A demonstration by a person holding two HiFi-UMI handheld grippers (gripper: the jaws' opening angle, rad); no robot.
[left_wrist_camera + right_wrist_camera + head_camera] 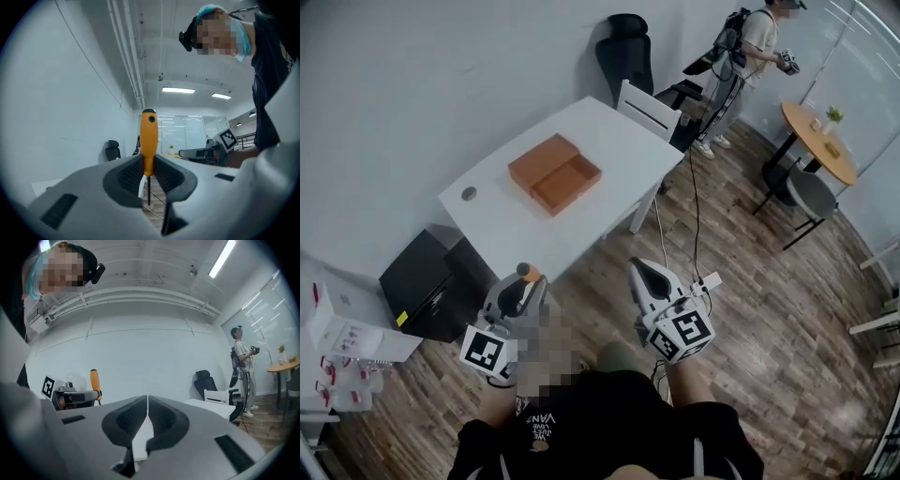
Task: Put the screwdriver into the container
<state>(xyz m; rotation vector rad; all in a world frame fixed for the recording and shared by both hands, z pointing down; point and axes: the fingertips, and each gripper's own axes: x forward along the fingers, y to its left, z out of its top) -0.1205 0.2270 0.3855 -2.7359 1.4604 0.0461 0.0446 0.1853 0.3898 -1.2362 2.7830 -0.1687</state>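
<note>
Now we hold the screwdriver (148,140) upright, clamped by its orange handle in our left gripper (521,289), well short of the white table (487,220). Our right gripper (643,274) is closed and empty. The orange container (579,192) lies open on the table. Next, we judge, the tool must be brought over it and lowered in.

The slim screwdriver (148,140) has a glossy orange plastic handle and a dull dark metal shaft. The grey plastic left gripper (149,165) looks matt, and its black pads (129,174) are finely ribbed. At eleven o'clock, the flat orange container (554,172) looks matt on a smooth white table (609,131). The brown plank floor (769,309) shows wood grain.
</note>
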